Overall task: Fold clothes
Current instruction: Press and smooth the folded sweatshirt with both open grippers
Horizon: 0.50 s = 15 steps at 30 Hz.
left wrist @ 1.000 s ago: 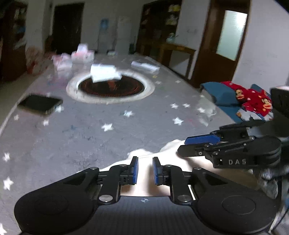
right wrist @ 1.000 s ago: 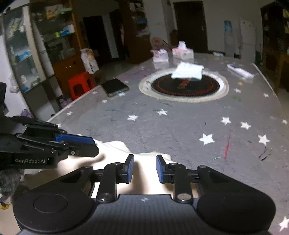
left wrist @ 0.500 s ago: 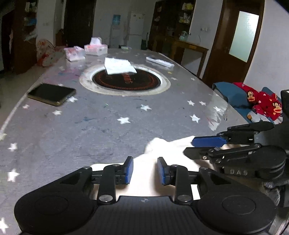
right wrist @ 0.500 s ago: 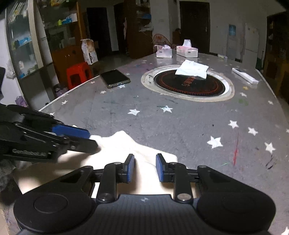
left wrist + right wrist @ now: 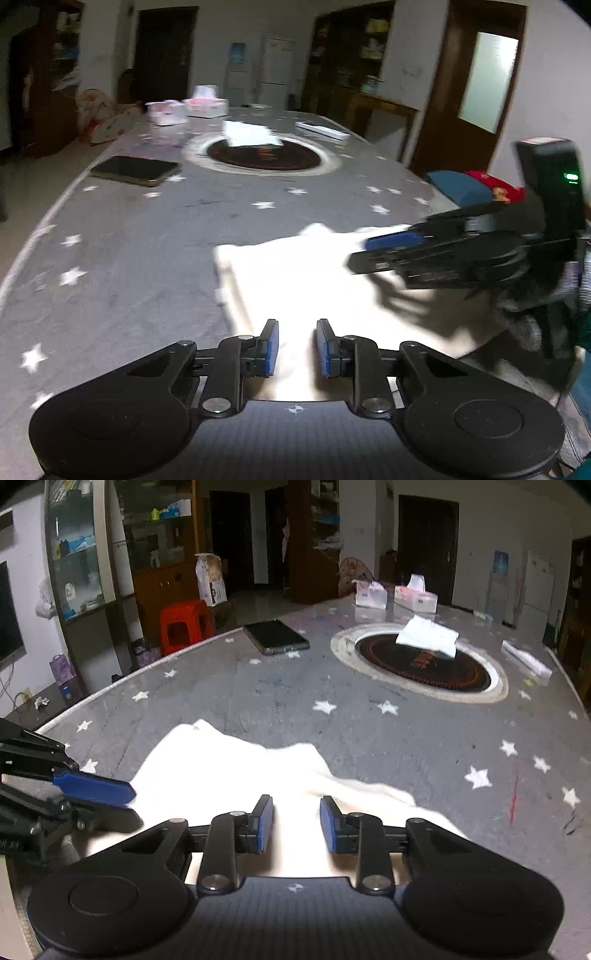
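Hovering w/ left gripper point(image 5: 295, 348) & right gripper point(image 5: 296, 823), both slightly parted, nothing held, over white garment point(image 5: 236, 771) at table point(image 5: 406, 738) near edge, prob. lining up fold grab.

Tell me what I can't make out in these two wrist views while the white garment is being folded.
- White garment: its near edge is hidden behind both gripper bodies, and glare washes out its folds.
- Right gripper: motion blur in the left wrist view hides how its fingers stand.
- Red and blue cloth: cut off by that gripper.
- Tissue boxes: print too small to read.
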{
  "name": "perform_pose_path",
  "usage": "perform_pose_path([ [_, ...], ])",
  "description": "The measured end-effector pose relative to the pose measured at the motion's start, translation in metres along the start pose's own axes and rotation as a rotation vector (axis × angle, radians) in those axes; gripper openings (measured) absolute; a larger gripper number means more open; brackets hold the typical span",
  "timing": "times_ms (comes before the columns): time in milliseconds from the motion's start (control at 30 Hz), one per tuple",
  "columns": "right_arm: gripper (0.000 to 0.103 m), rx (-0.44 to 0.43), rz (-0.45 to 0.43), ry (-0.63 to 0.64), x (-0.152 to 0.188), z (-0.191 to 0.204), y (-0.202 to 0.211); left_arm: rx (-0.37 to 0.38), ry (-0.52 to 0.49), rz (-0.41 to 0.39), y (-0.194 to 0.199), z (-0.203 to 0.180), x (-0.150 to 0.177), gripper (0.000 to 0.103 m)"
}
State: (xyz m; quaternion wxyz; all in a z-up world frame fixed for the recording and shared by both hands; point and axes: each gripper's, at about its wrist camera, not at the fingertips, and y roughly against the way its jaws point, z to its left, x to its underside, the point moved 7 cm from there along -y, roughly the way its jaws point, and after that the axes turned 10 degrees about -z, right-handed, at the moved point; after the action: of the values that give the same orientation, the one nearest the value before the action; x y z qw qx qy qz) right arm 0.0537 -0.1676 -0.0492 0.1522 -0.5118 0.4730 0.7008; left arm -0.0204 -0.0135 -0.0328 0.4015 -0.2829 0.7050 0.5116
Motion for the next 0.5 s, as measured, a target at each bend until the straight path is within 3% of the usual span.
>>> perform_pose_path([
  [233,0.035,-0.046,-0.049,0.014,0.003,0.022,0.042,-0.017,-0.001,-0.024,0.011,0.004,0.003,0.025],
  [367,0.039,-0.057,-0.049,0.088,0.022,0.041,0.061,-0.029,-0.034,-0.011,0.006,0.002,0.012,0.027],
  [500,0.04,-0.049,-0.045,0.048,0.041,0.039,0.083,-0.036,-0.039,-0.012,0.006,0.002,0.011,0.027],
])
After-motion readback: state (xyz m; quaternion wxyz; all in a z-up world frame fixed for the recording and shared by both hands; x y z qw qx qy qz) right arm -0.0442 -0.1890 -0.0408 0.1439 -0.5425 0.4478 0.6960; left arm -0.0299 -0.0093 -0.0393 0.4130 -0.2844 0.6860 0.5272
